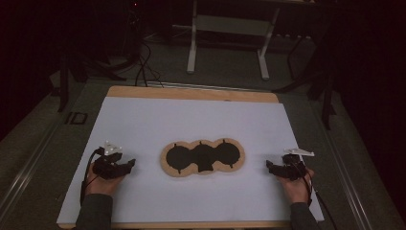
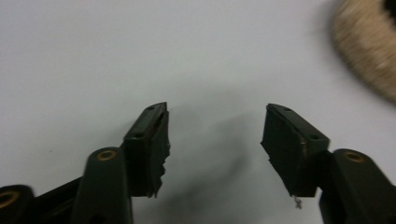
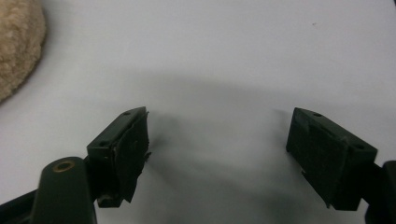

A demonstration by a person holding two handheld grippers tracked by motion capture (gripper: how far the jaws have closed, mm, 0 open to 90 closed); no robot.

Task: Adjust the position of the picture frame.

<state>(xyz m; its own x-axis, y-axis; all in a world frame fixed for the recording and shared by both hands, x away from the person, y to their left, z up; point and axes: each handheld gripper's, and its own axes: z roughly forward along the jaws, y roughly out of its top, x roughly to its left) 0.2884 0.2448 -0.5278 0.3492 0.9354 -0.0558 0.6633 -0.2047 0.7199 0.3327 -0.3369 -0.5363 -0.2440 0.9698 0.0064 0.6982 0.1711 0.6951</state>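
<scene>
Two tools [image 1: 128, 165] [image 1: 271, 166], one three-holed wooden board [image 1: 203, 156], one white sheet [image 1: 143, 124]

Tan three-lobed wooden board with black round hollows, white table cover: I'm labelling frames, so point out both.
Tan three-lobed wooden board with black round hollows [image 1: 167, 165], high view, left rim.
White table cover [image 1: 158, 117], high view, bare far part.

Tan wooden board [image 1: 203, 157] with three black round cutouts in a row, scalloped outline, small notches at the hole edges. Lies flat at the middle of the white sheet [image 1: 191, 120], long side running left to right, nothing touching it.
</scene>
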